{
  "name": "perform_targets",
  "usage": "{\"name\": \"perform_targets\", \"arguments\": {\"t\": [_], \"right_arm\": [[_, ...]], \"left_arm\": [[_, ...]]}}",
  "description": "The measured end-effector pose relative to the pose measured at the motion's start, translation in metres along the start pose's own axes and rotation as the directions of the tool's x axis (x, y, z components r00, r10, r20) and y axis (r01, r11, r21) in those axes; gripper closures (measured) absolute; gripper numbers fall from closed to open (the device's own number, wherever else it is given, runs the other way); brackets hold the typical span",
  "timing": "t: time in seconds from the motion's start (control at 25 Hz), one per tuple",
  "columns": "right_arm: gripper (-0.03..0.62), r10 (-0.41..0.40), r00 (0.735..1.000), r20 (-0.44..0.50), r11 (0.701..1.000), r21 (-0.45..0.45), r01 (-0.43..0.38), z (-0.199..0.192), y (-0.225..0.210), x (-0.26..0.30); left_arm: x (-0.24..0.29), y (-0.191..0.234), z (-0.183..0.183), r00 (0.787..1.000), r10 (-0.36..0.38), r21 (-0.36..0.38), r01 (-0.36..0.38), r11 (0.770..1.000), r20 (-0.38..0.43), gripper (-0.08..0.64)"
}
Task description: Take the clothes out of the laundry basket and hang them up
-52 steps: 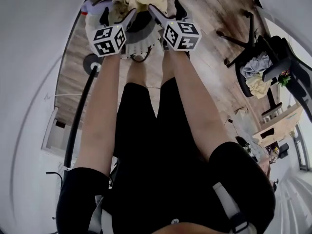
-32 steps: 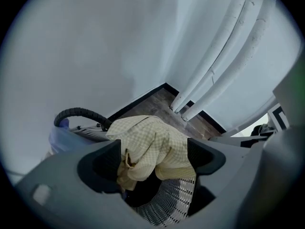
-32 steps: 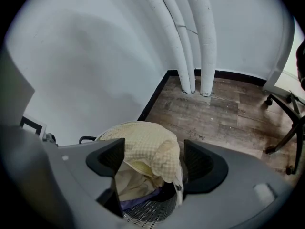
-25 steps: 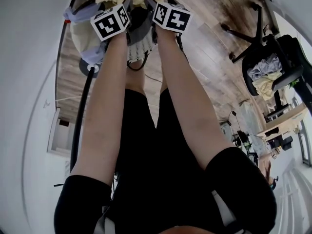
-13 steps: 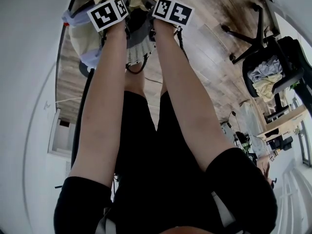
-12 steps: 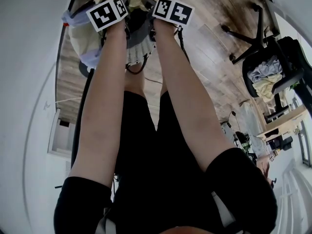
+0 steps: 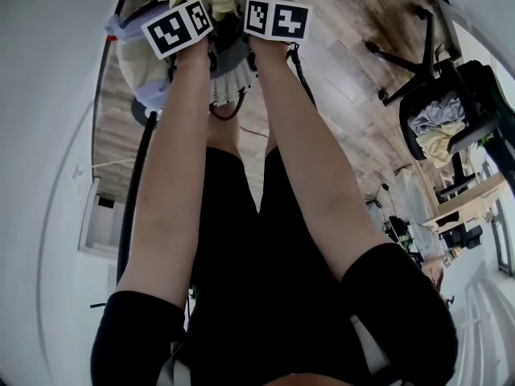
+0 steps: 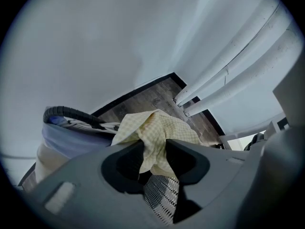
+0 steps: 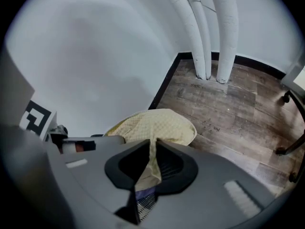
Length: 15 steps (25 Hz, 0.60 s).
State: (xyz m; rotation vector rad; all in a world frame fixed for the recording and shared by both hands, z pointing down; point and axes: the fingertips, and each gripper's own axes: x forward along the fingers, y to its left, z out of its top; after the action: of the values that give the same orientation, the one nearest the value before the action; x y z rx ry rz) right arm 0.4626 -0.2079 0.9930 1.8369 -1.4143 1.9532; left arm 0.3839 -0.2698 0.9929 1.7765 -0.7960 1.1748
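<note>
While the person is leaning over the laundry basket with both arms stretched downward, each gripper is clamping a fold of the yellow checked cloth. The left gripper is squeezing a thick bunch of the fabric; its fingers have just been closing, and the cloth is filling the gap between them. The right gripper is pinching a thinner pleat of the same fabric, its fingers also having just been closing until they are nearly meeting on it. Beyond both pairs of fingers the cloth is bulging up in a loose mound, sitting over the basket's load at the top of the head view. A pale blue garment is lying beside it, draping under the basket's dark rim. The basket is standing on a wooden floor close to a white wall, with white poles rising from the floor nearby. Well apart to the right, an office chair is carrying more clothes.
</note>
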Motion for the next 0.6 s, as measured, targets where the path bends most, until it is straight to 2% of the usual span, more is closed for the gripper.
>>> {"name": "perform_targets", "arguments": {"t": [0.16,0.36,0.6], "right_arm": [[0.547,0.021,1.0,0.013,0.998,-0.051,-0.021,0.001,0.02,-0.015],[0.549,0.054,0.996,0.073,0.987,-0.154,-0.042,0.012,0.057,-0.05],[0.551,0.123,0.984,0.125,0.972,-0.214,-0.095,0.025,0.111,-0.098]], "left_arm": [[-0.018,-0.001,0.002,1.0,-0.021,0.019,0.021,1.0,0.019,0.443],[-0.062,-0.008,0.012,0.994,-0.069,0.022,0.067,0.998,0.087,0.46],[-0.129,-0.016,0.031,0.98,-0.099,0.025,0.096,0.995,0.173,0.469]]}}
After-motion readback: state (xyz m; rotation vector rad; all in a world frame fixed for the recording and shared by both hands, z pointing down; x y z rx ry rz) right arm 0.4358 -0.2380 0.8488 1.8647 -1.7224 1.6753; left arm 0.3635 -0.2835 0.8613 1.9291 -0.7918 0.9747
